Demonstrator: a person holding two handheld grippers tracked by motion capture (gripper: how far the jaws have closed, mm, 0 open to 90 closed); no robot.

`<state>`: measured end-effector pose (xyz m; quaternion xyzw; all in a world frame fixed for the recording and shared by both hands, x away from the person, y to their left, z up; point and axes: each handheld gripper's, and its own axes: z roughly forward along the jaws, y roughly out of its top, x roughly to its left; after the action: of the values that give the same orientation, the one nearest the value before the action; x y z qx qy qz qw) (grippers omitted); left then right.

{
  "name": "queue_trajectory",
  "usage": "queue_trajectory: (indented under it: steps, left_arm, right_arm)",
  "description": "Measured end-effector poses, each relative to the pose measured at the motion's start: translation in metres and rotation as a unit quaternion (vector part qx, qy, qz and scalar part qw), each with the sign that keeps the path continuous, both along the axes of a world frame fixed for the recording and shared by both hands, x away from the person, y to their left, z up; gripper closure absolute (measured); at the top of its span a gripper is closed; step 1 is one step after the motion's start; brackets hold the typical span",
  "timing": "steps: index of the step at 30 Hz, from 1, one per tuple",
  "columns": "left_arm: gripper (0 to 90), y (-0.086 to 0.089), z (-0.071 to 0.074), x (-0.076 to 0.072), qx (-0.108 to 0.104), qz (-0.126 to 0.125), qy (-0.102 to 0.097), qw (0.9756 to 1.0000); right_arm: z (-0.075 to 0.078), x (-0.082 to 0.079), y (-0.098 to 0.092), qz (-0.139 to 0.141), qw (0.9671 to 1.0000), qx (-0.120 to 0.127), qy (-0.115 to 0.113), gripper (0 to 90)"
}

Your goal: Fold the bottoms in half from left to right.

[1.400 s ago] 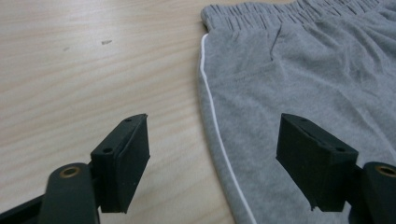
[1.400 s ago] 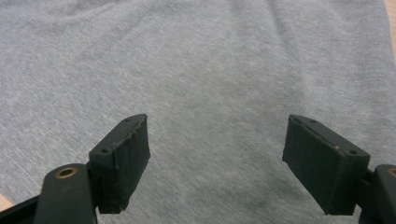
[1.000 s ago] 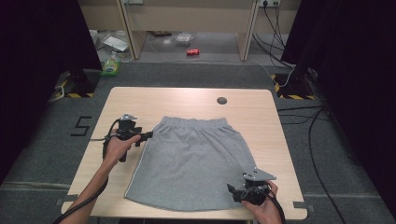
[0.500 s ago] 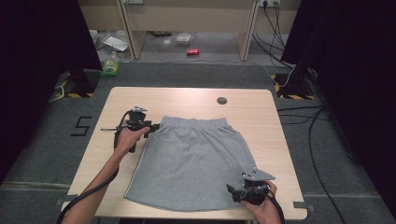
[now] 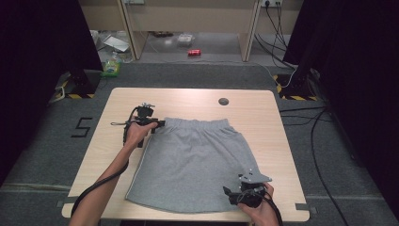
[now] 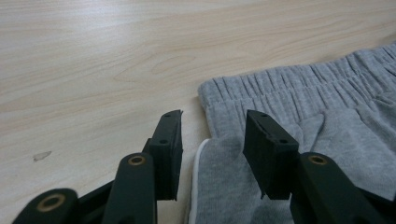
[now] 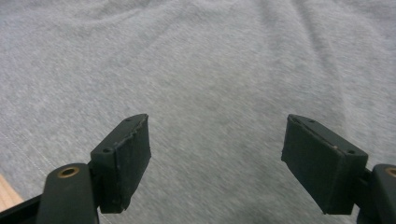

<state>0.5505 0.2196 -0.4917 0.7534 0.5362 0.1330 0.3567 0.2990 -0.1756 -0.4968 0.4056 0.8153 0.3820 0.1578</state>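
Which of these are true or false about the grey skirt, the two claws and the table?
1. The grey skirt lies flat on the table. True.
2. The left claw sits at the skirt's hem. False: it is at the waistband corner, jaws just closing around the edge.
3. The right claw is clamped shut. False: its jaws stand wide open over the fabric.
4. A dark round spot marks the table beyond the skirt. True.

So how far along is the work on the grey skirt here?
Early. Done: the grey skirt lies spread flat on the table, nothing folded. In hand: the left gripper straddles its waistband corner, jaws just been closing, not yet pinching. The right gripper hovers open over the hem. Left: gripping and folding.
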Motion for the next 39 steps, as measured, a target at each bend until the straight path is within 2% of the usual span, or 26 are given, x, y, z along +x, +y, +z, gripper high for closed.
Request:
queue_trajectory:
  steps: [8,10,12,13,14,17,21,24,25,26,30,31,32,33,35,39]
  left_arm:
    - [59.8,-0.009,-0.003,0.008,0.014,-0.001,0.005,0.9999]
    - [61.0,-0.011,-0.004,0.010,0.016,-0.001,0.006,0.9999]
    - [61.5,-0.014,-0.006,0.011,0.030,-0.003,0.007,0.9995]
    - [61.5,-0.014,-0.006,0.011,0.030,-0.003,0.007,0.9995]
    - [61.5,-0.015,-0.007,0.012,0.033,-0.003,0.008,0.9994]
    - [62.6,-0.014,-0.009,0.013,0.028,0.001,0.012,0.9995]
    - [65.0,-0.016,-0.009,0.013,0.035,-0.003,0.014,0.9993]
    - [69.9,-0.016,-0.008,0.015,0.034,-0.005,0.022,0.9992]
    - [69.9,-0.017,-0.008,0.015,0.031,-0.007,0.024,0.9992]
    - [74.0,-0.017,-0.008,0.015,0.035,-0.013,0.021,0.9991]
    - [76.3,-0.016,-0.009,0.015,0.031,-0.016,0.020,0.9992]
    - [77.0,-0.015,-0.009,0.015,0.029,-0.016,0.020,0.9992]
    - [77.0,-0.015,-0.009,0.015,0.028,-0.017,0.020,0.9993]
    - [77.7,-0.015,-0.009,0.015,0.029,-0.019,0.018,0.9992]
    - [79.0,-0.015,-0.009,0.015,0.032,-0.021,0.017,0.9991]
    - [80.5,-0.017,-0.008,0.015,0.044,-0.023,0.010,0.9987]
  right_arm:
    - [0.001,0.000,0.018,0.019,0.9998,0.007,-0.005,23.8]
    - [0.001,0.000,0.033,0.036,0.9993,0.009,-0.003,23.9]
    - [0.002,0.001,0.044,0.050,0.9987,0.010,-0.005,24.0]
    - [0.002,0.001,0.044,0.050,0.9987,0.010,-0.005,24.0]
    - [0.002,0.003,0.056,0.061,0.9980,0.013,-0.006,24.1]
    - [0.003,0.006,0.069,0.072,0.9973,0.014,-0.008,24.1]
    - [0.005,0.010,0.083,0.083,0.9963,0.015,-0.012,24.1]
    - [0.008,0.014,0.104,0.099,0.9947,0.020,-0.018,24.1]
    - [0.008,0.014,0.104,0.099,0.9947,0.020,-0.018,24.1]
    - [0.009,0.015,0.116,0.111,0.9934,0.020,-0.020,24.1]
    - [0.007,0.016,0.134,0.128,0.9914,0.018,-0.018,24.2]
    - [0.005,0.017,0.146,0.141,0.9898,0.016,-0.015,24.6]
    - [0.005,0.017,0.146,0.141,0.9898,0.016,-0.015,24.6]
    - [0.005,0.017,0.156,0.151,0.9883,0.016,-0.014,24.9]
    - [0.005,0.017,0.161,0.155,0.9876,0.017,-0.015,25.2]
    - [0.004,0.017,0.183,0.174,0.9844,0.027,-0.003,27.2]
